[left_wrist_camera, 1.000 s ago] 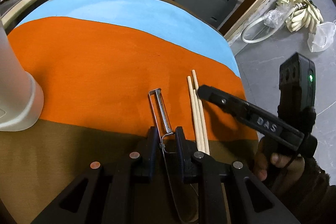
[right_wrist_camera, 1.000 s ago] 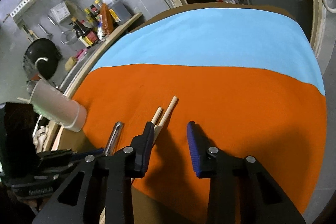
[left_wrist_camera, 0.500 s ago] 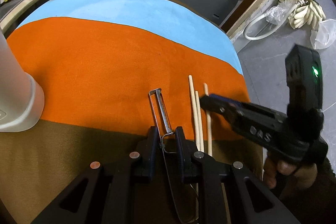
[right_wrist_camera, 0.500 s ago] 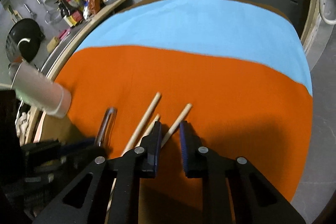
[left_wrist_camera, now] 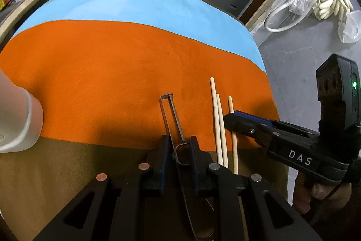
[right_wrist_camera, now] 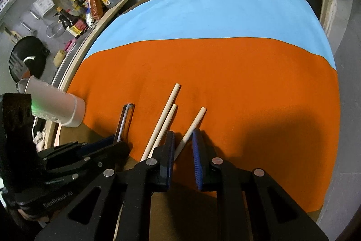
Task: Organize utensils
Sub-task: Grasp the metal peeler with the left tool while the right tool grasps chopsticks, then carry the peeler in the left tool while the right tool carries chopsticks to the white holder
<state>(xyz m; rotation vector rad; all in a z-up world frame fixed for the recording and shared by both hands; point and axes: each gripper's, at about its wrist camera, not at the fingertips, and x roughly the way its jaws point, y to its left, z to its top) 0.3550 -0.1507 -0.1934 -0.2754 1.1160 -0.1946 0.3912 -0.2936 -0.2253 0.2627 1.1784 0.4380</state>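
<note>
left black two-finger tool [left_wrist_camera: 178, 146] low, jaws narrow, pinching something thin. right black tool with blue pads [right_wrist_camera: 183, 141] low too, jaws slightly apart, bare hand [left_wrist_camera: 320, 193] gripping its handle.

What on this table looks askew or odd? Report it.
Three chopsticks lie on the orange cloth: an odd count, with one stick split off from the other two and angled between the right gripper's jaws. The peeler sits straight in the left gripper. Nothing spilled or damaged.

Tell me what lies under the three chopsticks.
The chopsticks lie on the orange cloth; their near ends cross onto brown cloth. The right tool hides one's rear.
</note>
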